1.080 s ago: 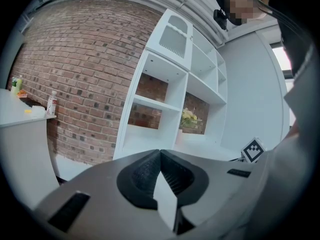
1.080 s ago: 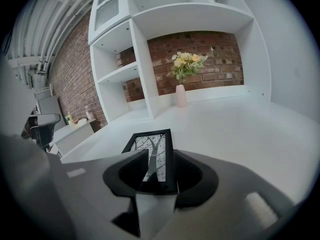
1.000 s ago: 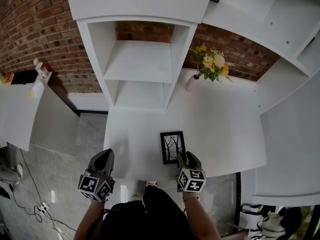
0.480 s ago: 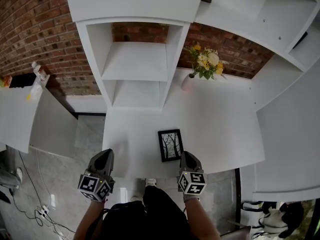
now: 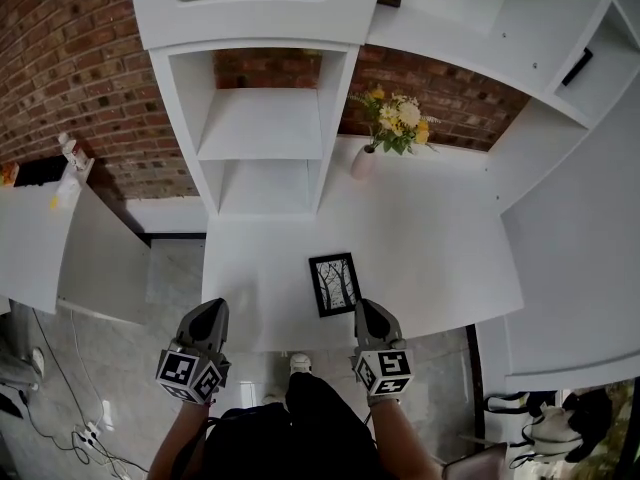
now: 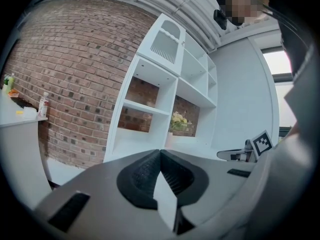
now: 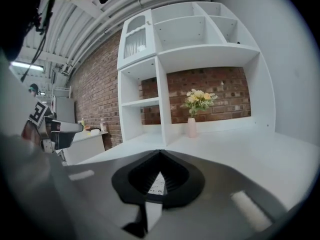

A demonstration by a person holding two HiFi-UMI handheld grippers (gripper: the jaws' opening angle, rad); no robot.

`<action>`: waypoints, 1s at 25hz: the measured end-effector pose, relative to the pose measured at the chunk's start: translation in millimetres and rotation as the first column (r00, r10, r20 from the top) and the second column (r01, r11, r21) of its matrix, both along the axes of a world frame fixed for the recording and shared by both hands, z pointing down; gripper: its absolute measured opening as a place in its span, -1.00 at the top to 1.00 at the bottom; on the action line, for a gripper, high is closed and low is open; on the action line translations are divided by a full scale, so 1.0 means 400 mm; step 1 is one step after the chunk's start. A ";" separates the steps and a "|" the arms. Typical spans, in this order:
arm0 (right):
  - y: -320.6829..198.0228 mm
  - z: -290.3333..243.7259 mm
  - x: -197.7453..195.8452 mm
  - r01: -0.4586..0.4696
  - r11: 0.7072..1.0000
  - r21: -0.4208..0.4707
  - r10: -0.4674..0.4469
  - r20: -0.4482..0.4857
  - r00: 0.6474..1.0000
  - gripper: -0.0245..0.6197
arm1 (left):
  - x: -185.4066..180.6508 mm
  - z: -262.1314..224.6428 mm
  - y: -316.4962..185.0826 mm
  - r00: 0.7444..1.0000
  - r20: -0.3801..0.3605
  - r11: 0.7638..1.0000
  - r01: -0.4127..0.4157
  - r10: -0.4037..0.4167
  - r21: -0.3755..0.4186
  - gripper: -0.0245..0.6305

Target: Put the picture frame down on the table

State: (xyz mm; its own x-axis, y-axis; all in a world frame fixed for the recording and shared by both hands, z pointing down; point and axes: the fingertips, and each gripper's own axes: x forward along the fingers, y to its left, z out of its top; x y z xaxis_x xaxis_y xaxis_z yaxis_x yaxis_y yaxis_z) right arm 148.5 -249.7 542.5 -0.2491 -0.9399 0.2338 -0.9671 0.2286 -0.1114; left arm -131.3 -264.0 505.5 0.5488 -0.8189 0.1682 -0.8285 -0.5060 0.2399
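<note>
Brick walling (image 5: 70,58) is being shown across the upper left of the head view, with a white side counter (image 5: 40,238) below it. At the lower left of that frame, the left tongs (image 5: 212,308) are being held at the near left corner of the white worktop (image 5: 430,258), with their marker cube (image 5: 188,373) turned up to the camera. In the left gripper view, these tongs (image 6: 160,153) are being pressed together at the tips, and nothing is being pinched between them.

At the upper centre of the head view, a white shelf unit (image 5: 260,138) is being carried at the back of the worktop. Just right of centre, the picture frame (image 5: 335,284) is being borne flat on the worktop, close to its front edge. It is lying face up, with a black border round a picture of bare trees. The right tongs (image 5: 365,308) are being held just beside the frame's lower right corner; whether it is being touched cannot be told. In the right gripper view, these tongs (image 7: 160,153) are likewise being pressed together at the tips, with nothing pinched.

Further right and higher, a pale vase (image 5: 362,161) of yellow and white flowers (image 5: 395,123) is being carried at the back of the worktop, well apart from the frame.
</note>
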 end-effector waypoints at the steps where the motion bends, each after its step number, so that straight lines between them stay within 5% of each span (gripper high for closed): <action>1: 0.005 -0.011 -0.003 0.002 1.000 0.011 -0.002 0.002 1.000 0.91 | 0.001 -0.002 0.004 1.000 -0.002 1.000 -0.004 0.004 0.002 0.94; 25: 0.132 -0.197 -0.065 0.002 0.983 0.186 -0.004 0.011 1.000 0.91 | -0.062 -0.088 0.102 0.999 -0.032 0.996 0.005 -0.002 0.090 0.93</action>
State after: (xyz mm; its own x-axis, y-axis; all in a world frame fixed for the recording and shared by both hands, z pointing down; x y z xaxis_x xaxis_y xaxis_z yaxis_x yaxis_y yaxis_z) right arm 122.7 -196.9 463.8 -0.2531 -0.9660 0.0524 -0.9655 0.2488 -0.0771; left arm -156.2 -223.3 470.2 0.5500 -0.8317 0.0763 -0.8228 -0.5240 0.2201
